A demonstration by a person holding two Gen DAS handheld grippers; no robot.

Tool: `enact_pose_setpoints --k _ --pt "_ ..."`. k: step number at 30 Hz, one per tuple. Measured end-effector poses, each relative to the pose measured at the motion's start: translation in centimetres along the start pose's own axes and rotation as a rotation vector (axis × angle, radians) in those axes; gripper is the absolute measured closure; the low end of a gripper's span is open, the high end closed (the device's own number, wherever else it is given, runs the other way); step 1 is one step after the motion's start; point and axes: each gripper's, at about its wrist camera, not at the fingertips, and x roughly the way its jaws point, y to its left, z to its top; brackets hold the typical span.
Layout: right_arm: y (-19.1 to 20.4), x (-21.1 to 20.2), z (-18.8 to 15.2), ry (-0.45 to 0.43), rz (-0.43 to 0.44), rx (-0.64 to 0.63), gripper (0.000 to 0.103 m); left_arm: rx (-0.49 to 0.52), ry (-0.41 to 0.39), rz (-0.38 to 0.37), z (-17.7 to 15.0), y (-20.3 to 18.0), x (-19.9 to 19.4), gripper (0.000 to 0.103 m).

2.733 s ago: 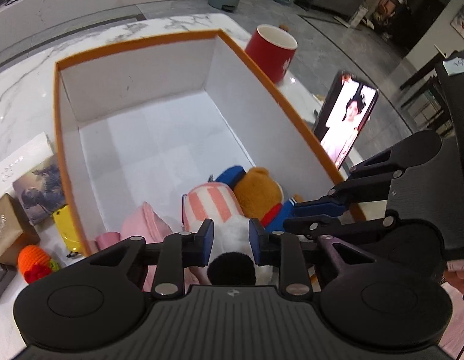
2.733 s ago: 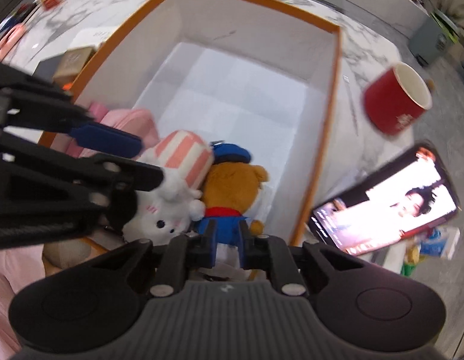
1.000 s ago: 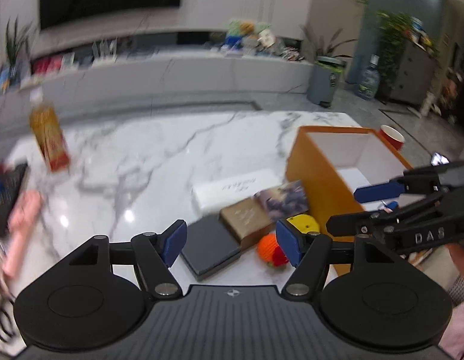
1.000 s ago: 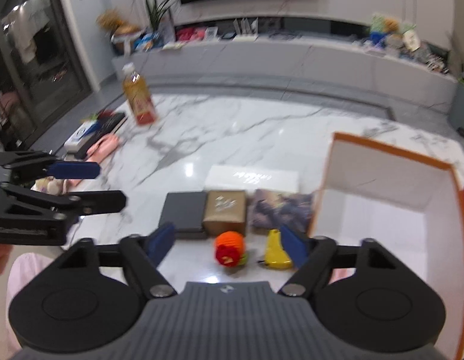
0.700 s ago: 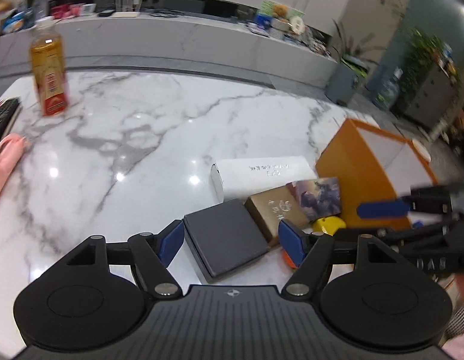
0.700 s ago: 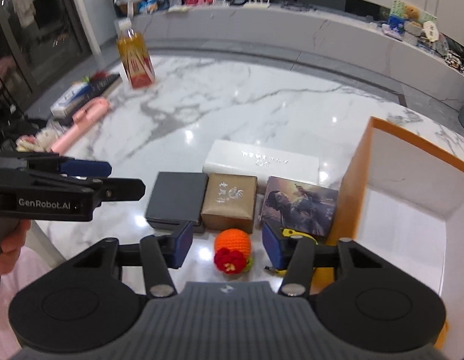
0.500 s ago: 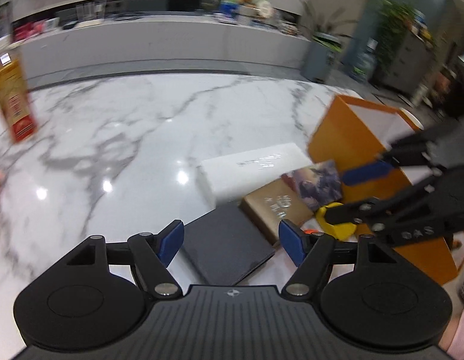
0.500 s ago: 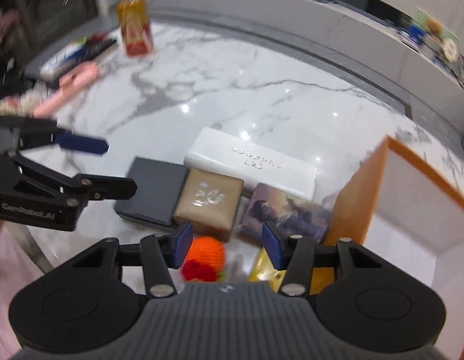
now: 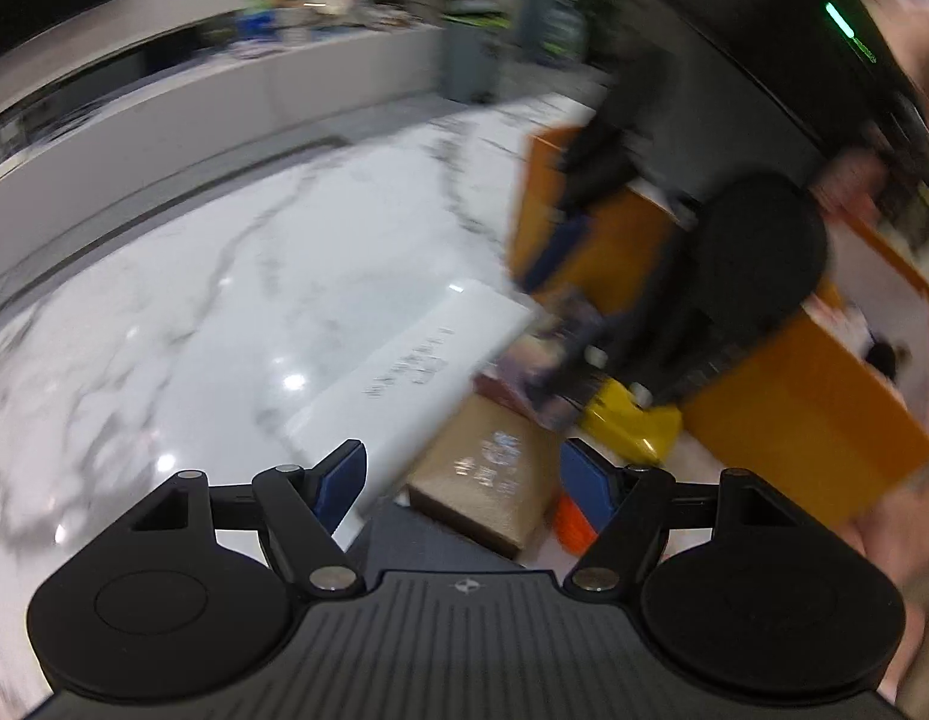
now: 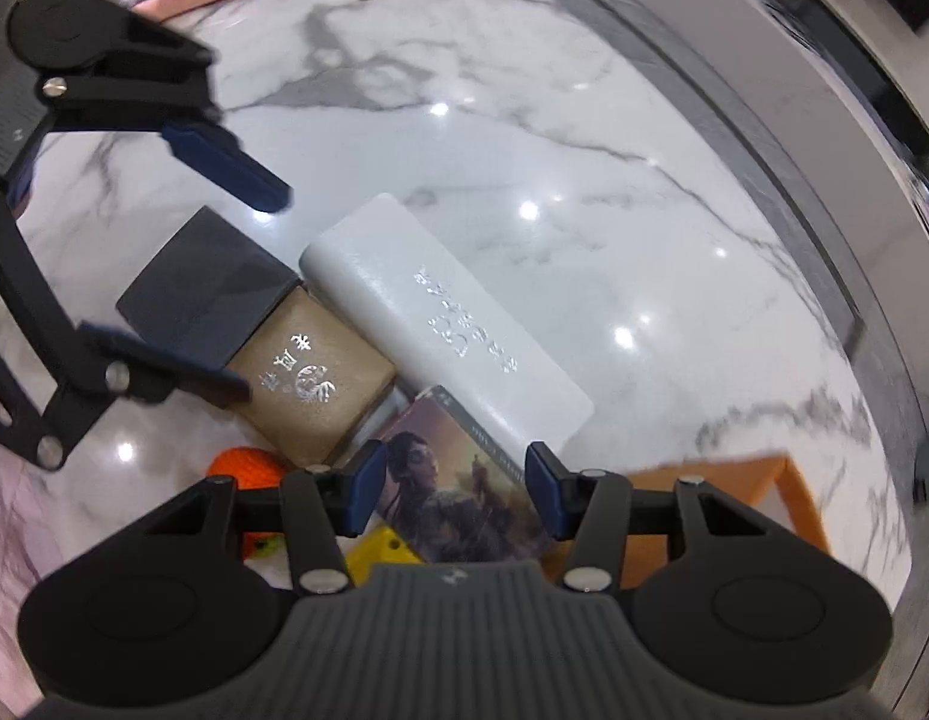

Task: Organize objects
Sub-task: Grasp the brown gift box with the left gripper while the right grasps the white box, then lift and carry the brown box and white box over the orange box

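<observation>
Silver lettering on white box (image 10: 446, 324) and brown box (image 10: 311, 375), unreadable. Picture box (image 10: 464, 480) lay on marble worktop (image 10: 524, 120) beside orange bin (image 9: 794, 414), between right claw (image 10: 452, 489) pads, untouched, released. Left claw (image 9: 464, 474) opening, empty, above brown box. Left view blurred.

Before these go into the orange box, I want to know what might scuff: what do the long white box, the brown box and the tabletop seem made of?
The long white rectangular box looks like textured card with silver foil lettering. The square brown box looks like matte kraft card, also foil-stamped. The white grey-veined tabletop looks like polished marble or a lookalike: lamps glint sharply on it.
</observation>
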Motion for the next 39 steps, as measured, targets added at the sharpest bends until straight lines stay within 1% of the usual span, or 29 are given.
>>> enact_pose_setpoints --k 2,4,8,10,11,12,16,18,20,25,28,32,34,36,39 --pt "-0.4 0.0 0.5 0.0 0.035 -0.041 0.049 0.06 0.037 -0.032 0.1 -0.3 0.9 0.019" --pt "-0.7 0.3 1.1 0.011 0.056 -0.08 0.049 0.099 0.075 -0.053 0.3 -0.4 1.9 0.019" --pt "-1.2 1.1 2.0 0.031 0.067 -0.167 0.049 0.127 0.128 -0.094 0.5 0.1 3.5 0.019" --pt "-1.6 1.5 2.5 0.033 0.089 -0.207 0.048 0.136 0.146 -0.108 0.7 0.2 4.2 0.021" --pt "-1.7 1.8 2.8 0.038 0.095 -0.227 0.045 0.137 0.152 -0.112 0.8 0.2 4.5 0.022" --pt "-1.7 2.0 3.1 0.041 0.105 -0.248 0.038 0.133 0.154 -0.115 0.8 0.2 4.7 0.023" --pt "-1.4 2.9 4.1 0.037 0.128 -0.346 0.032 0.091 0.158 -0.122 0.9 0.6 5.2 0.026" --pt "-1.4 3.3 4.5 0.042 0.14 -0.396 0.032 0.076 0.152 -0.129 0.7 0.8 5.4 0.026" --pt "-1.5 3.9 5.0 0.051 0.153 -0.435 0.032 0.083 0.152 -0.127 0.5 0.7 5.4 0.026" --pt "-1.0 5.5 5.8 0.091 0.197 -0.522 0.032 0.082 0.191 -0.122 0.0 0.8 5.8 0.027" --pt "-0.4 6.6 5.8 0.106 0.206 -0.567 0.032 0.076 0.185 -0.125 -0.4 0.9 5.7 0.029" --pt "-0.3 7.6 5.8 0.116 0.237 -0.584 0.033 0.073 0.173 -0.124 -0.8 0.9 5.7 0.03" --pt "-0.6 7.6 6.0 0.112 0.252 -0.58 0.036 0.071 0.17 -0.121 -0.9 0.9 5.7 0.03" --pt "-0.9 7.6 6.2 0.115 0.255 -0.555 0.039 0.076 0.168 -0.114 -1.0 0.8 5.7 0.03" --pt "-0.5 7.4 5.8 0.093 0.228 -0.584 0.039 0.064 0.159 -0.103 -1.1 0.8 5.7 0.031"
